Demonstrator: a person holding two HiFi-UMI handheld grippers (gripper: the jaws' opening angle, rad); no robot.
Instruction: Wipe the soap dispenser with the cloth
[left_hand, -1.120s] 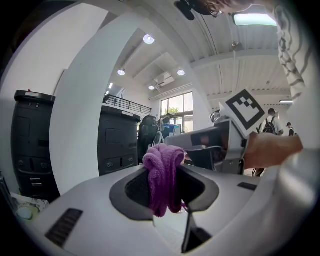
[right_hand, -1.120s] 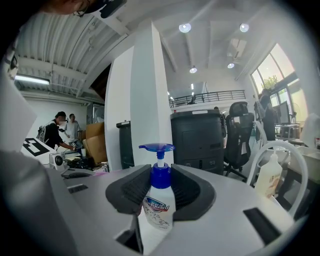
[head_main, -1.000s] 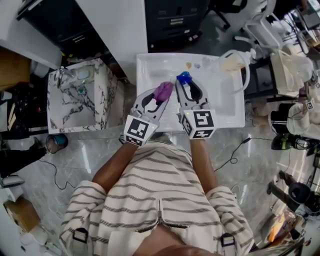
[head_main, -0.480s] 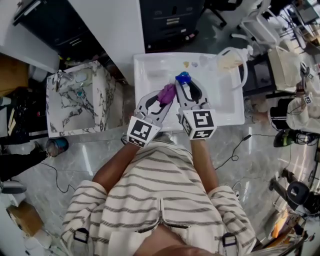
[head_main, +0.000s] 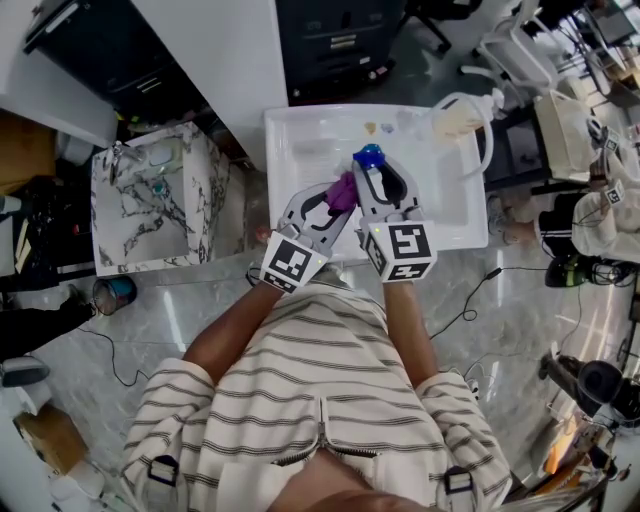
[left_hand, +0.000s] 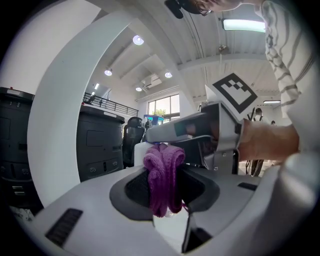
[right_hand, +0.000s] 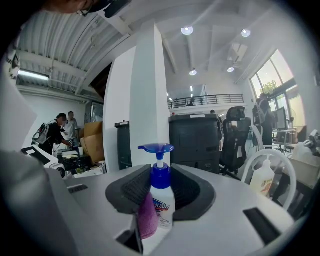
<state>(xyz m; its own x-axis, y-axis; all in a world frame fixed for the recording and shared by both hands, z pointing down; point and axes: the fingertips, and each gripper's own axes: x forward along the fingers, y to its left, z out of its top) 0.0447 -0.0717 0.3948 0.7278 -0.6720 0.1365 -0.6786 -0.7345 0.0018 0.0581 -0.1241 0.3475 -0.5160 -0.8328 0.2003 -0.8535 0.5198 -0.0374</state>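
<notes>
A person in a striped top (head_main: 320, 400) is being seen from above, standing at the near edge of a white basin (head_main: 300, 135). A marble-patterned cabinet (head_main: 150, 215) is being shown just beside the basin's L edge. Both grippers are being reached in over the near edge side by side, marker cubes toward the person.

The R gripper (head_main: 377, 178) is being held approx. over the basin's middle. Its jaws are being kept part-way apart, w/ the pads pressing on both sides of the soap dispenser (head_main: 369, 155). In the R gripper view the R gripper (right_hand: 160, 192) is being shown w/ the soap dispenser (right_hand: 162, 205) upright btwn the pads: white body, blue collar, blue pump head rising above the jaws.

The L gripper (head_main: 338, 195) is being angled in toward the R one. Its jaws are being clamped narrow on the purple cloth (head_main: 344, 188). In the L gripper view the cloth (left_hand: 162, 172) is being pinched in bunched folds btwn the pads.

A second pump bottle (head_main: 458, 123) is being shown at the basin's far R corner, inside a loop of white hose (head_main: 492, 140).

The cloth (right_hand: 147, 217) is being pressed against the soap dispenser's lower L side, touching the body beside the label.
</notes>
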